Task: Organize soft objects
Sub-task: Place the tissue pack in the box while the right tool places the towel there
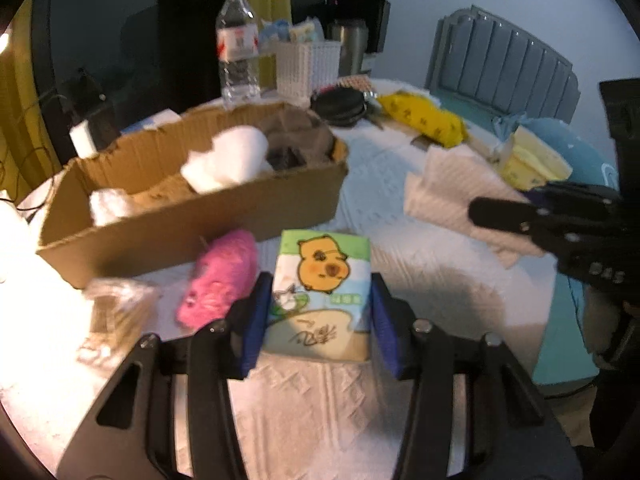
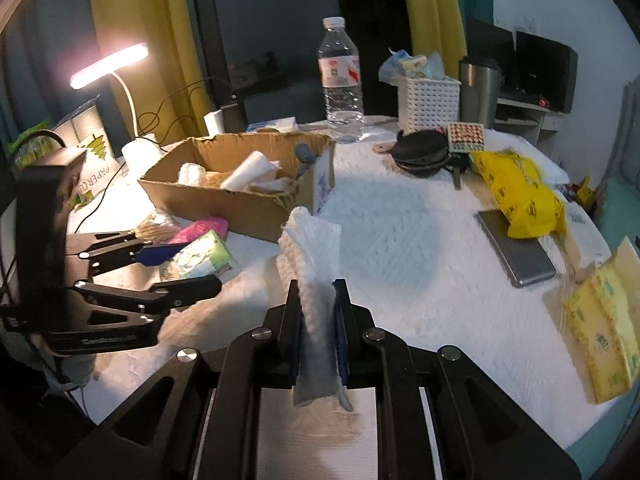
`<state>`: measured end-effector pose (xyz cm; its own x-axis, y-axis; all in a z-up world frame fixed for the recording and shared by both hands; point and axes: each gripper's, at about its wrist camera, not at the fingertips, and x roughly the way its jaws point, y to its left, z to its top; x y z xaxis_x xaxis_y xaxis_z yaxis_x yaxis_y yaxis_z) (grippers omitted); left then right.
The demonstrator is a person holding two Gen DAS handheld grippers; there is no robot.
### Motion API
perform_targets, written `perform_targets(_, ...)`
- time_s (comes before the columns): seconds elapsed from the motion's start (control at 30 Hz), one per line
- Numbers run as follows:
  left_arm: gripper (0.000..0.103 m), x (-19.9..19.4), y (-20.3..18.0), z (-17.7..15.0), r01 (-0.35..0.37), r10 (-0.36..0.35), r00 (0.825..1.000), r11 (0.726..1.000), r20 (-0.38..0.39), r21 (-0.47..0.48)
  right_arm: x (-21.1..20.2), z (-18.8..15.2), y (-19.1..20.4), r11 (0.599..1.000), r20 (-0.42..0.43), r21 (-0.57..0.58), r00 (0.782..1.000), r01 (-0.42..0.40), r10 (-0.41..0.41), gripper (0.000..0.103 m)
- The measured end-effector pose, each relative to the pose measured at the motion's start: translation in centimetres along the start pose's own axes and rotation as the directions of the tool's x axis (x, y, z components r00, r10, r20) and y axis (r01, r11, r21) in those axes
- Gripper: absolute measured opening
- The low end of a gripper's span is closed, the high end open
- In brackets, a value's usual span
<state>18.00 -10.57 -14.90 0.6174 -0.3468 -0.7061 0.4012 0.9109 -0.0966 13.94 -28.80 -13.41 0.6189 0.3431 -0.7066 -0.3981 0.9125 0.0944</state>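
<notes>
My left gripper [image 1: 320, 300] is shut on a tissue pack [image 1: 320, 296] with a cartoon capybara print, just above the white table cover, in front of the cardboard box [image 1: 192, 216]. The box holds white soft rolls [image 1: 228, 162] and a grey item. A pink fuzzy object [image 1: 220, 280] lies left of the pack. My right gripper [image 2: 318, 312] is shut on a folded white paper towel [image 2: 312, 264] that stands up between its pads. The left gripper [image 2: 176, 268] and its pack [image 2: 200, 258] show at left in the right wrist view.
A yellow bag [image 2: 520, 196] lies on a grey tablet [image 2: 516, 248] at right. A yellow tissue pack [image 2: 604, 320] sits at the right edge. A water bottle [image 2: 342, 76], white basket [image 2: 428, 102], black round pouch [image 2: 420, 152] and lit lamp [image 2: 108, 66] stand behind.
</notes>
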Motion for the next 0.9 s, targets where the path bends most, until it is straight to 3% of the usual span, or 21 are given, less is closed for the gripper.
perform_targets(0.37,0.049,-6.4,5.0,1.0,-0.017,0.022,0.991,0.999,0.134,-0.036,0.8,3.7,4.6,0.997,0.028,-0.072,1.0,-0.003,0.005,0.015)
perform_targets(0.9,0.049,-9.1,11.9,4.4,-0.13,0.156,0.962,0.983,0.223,-0.129,3.6,9.2,6.4,0.994,0.074,-0.109,0.997,-0.018,0.027,0.015)
